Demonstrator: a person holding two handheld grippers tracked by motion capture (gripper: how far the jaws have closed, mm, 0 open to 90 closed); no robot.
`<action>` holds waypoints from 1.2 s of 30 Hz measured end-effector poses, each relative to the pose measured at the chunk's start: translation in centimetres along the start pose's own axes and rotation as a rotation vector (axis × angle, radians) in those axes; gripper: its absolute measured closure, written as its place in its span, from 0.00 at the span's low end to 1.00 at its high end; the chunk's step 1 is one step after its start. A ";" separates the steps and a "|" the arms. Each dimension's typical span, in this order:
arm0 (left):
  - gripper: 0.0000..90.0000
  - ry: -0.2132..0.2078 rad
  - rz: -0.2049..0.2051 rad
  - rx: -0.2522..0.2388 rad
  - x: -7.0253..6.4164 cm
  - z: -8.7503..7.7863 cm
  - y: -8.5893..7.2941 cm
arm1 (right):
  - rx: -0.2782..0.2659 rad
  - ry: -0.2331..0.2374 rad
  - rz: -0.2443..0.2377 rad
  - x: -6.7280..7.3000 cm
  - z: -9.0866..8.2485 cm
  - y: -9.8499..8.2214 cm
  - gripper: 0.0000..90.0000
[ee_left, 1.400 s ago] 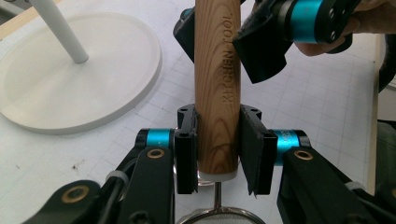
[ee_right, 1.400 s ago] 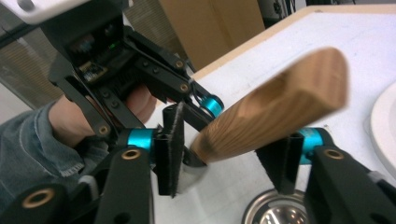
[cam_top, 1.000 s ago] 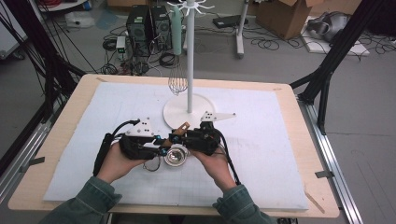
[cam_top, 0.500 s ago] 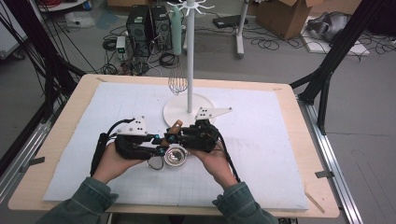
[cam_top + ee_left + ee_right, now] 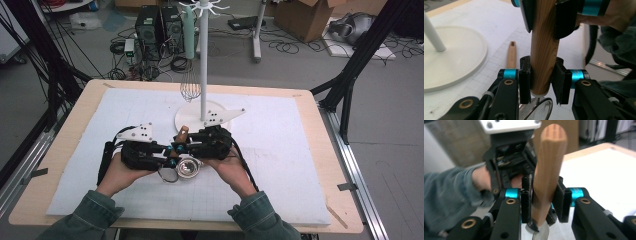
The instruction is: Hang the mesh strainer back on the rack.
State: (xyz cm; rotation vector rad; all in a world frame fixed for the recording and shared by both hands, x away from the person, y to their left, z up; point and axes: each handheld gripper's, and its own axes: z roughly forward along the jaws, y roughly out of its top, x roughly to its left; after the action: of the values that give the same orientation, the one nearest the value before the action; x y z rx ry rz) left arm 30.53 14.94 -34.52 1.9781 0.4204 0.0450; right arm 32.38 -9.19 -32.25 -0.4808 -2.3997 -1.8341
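A strainer with a wooden handle (image 5: pixel 544 55) is held above the white mat (image 5: pixel 280 165), just in front of the round stand base (image 5: pixel 192 116). The handle is pinched by the left gripper (image 5: pixel 541 80) near the metal bowl (image 5: pixel 186 169), and by the right gripper (image 5: pixel 544 200) as well. Both pairs of jaws are pressed against the wood. A second wooden handle (image 5: pixel 511 55) lies on the mat beside the base.

1. Just beyond my two grippers, the rack's round white base (image 5: pixel 192 116) and its pole (image 5: pixel 203 60) block the way forward.
2. A whisk (image 5: pixel 190 89) hangs beside the pole, above the base's far edge.
3. A wooden stick (image 5: pixel 511 55) lies on the desk (image 5: pixel 310 165) near the base.
4. To my right, the white mat (image 5: pixel 280 150) lies bare and open.
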 end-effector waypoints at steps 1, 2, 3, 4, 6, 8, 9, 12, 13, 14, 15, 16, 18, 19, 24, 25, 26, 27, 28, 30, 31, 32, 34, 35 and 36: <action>0.79 0.007 -0.005 -0.009 0.0 0.1 0.0 | -0.024 -0.007 0.008 0.0 0.1 -0.2 0.75; 0.79 0.021 -0.006 -0.015 0.0 0.1 0.1 | -0.029 -0.012 0.004 -0.1 0.2 -0.3 0.72; 0.79 0.030 -0.015 -0.026 0.0 0.1 0.1 | -0.027 -0.022 0.000 0.0 0.4 -0.4 0.70; 0.79 0.033 -0.016 -0.030 0.0 0.1 0.1 | -0.026 -0.029 -0.006 0.0 0.5 -0.6 0.71; 0.79 0.044 -0.009 -0.027 0.0 0.1 0.2 | -0.044 -0.044 -0.012 0.1 0.6 -0.8 0.73; 0.79 0.044 -0.015 -0.042 -0.2 0.1 0.2 | -0.061 -0.053 -0.018 0.2 0.7 -1.0 0.79; 0.79 0.049 -0.012 -0.044 -0.2 0.1 0.2 | -0.076 -0.059 -0.022 0.2 0.7 -1.0 0.79; 0.78 0.056 -0.003 -0.045 -0.2 0.1 0.0 | -0.075 -0.057 -0.027 0.2 0.8 -1.1 0.80; 0.77 0.065 0.003 -0.051 -0.3 0.0 -0.1 | -0.072 -0.060 -0.043 0.3 0.8 -1.1 0.81; 0.75 0.075 0.004 -0.057 -0.4 -0.1 -0.1 | -0.070 -0.056 -0.052 0.3 0.8 -1.0 0.81; 0.71 0.082 0.005 -0.058 -0.4 -0.2 -0.2 | -0.067 -0.048 -0.062 0.3 0.7 -1.0 0.81; 0.68 0.086 0.003 -0.058 -0.4 -0.3 -0.2 | -0.061 -0.039 -0.062 0.2 0.6 -0.9 0.81; 0.64 0.095 0.007 -0.063 -0.4 -0.6 -0.3 | -0.051 -0.030 -0.055 0.0 0.4 -0.8 0.81; 0.62 0.100 0.004 -0.064 -0.4 -0.8 -0.4 | -0.047 -0.024 -0.057 -0.2 0.2 -0.7 0.81; 0.54 0.130 -0.003 -0.076 -0.3 -1.8 -0.8 | -0.019 -0.015 -0.056 -1.0 -0.9 -0.1 0.81; 0.53 0.126 -0.008 -0.076 -0.3 -2.1 -0.9 | -0.015 -0.023 -0.064 -1.2 -1.2 0.1 0.81; 0.51 0.125 -0.007 -0.079 -0.3 -2.3 -1.1 | -0.008 -0.036 -0.064 -1.3 -1.5 0.2 0.81; 0.50 0.124 -0.007 -0.084 -0.4 -2.5 -1.2 | -0.007 -0.036 -0.064 -1.6 -1.8 0.4 0.81; 0.49 0.120 -0.007 -0.083 -0.4 -2.7 -1.3 | -0.005 -0.033 -0.058 -1.8 -2.1 0.6 0.81; 0.47 0.128 -0.005 -0.080 -0.5 -3.0 -1.5 | 0.003 -0.046 -0.065 -2.2 -2.6 1.0 0.81; 0.46 0.133 -0.003 -0.081 -0.5 -3.2 -1.6 | 0.010 -0.043 -0.064 -2.3 -2.8 1.2 0.81; 0.44 0.137 -0.005 -0.082 -0.5 -3.4 -1.7 | 0.015 -0.042 -0.066 -2.5 -2.9 1.4 0.81; 0.42 0.148 -0.007 -0.080 -0.4 -3.8 -2.0 | 0.029 -0.046 -0.067 -2.8 -3.1 1.8 0.81; 0.41 0.154 -0.009 -0.079 -0.3 -4.0 -2.2 | 0.035 -0.045 -0.074 -2.9 -3.2 2.0 0.81; 0.40 0.153 -0.013 -0.073 -0.3 -4.1 -2.3 | 0.034 -0.046 -0.075 -3.0 -3.3 2.2 0.81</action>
State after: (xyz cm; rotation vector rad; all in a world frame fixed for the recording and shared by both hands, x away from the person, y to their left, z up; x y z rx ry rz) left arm 28.75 19.31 -34.74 1.9064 0.5232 0.2015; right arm 35.48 -12.46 -30.05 -0.4410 -2.5084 -1.8271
